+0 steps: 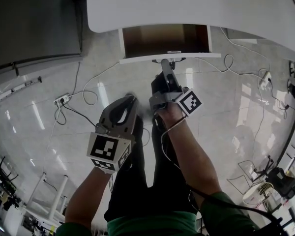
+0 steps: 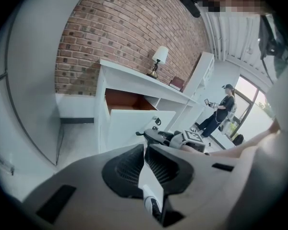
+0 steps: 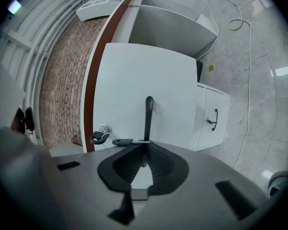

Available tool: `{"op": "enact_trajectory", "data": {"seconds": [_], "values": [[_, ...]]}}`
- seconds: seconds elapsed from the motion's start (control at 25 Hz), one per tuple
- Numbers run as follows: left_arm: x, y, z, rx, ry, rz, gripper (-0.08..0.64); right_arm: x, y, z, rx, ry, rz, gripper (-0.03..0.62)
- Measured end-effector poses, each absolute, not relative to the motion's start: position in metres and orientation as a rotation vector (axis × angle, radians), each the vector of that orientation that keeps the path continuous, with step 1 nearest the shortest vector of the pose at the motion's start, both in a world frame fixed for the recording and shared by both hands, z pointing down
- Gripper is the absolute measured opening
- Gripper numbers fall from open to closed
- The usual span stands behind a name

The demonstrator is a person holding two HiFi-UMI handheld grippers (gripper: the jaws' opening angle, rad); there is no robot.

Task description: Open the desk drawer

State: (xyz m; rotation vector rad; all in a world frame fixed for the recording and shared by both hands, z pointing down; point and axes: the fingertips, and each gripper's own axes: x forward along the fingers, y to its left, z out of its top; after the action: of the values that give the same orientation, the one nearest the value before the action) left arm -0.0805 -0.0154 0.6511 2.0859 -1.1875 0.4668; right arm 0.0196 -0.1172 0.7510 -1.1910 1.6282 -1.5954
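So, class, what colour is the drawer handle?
Black; the handle shows best in the right gripper view, against the white drawer.

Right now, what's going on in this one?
A person is opening the drawer of a white desk. The right gripper is closed on the drawer handle, and the drawer stands partly out, its brown inside showing. The left gripper, shut and empty, is held back from the desk, touching nothing.
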Motion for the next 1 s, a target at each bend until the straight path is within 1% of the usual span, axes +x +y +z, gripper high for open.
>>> {"op": "enact_trajectory", "data": {"seconds": [0.44, 0.72, 1.0], "values": [[-0.080, -0.014, 0.657, 2.057, -1.190, 0.453, 0.021, 0.020, -0.098, 0.759, -1.222, 1.661, -1.632, 0.028], [-0.082, -0.016, 0.665, 2.036, -1.185, 0.452, 0.021, 0.028, -0.082, 0.796, -1.355, 1.597, -1.712, 0.028], [-0.082, -0.015, 0.673, 2.013, -1.166, 0.465, 0.021, 0.028, -0.082, 0.803, -1.317, 1.611, -1.693, 0.029]]}}
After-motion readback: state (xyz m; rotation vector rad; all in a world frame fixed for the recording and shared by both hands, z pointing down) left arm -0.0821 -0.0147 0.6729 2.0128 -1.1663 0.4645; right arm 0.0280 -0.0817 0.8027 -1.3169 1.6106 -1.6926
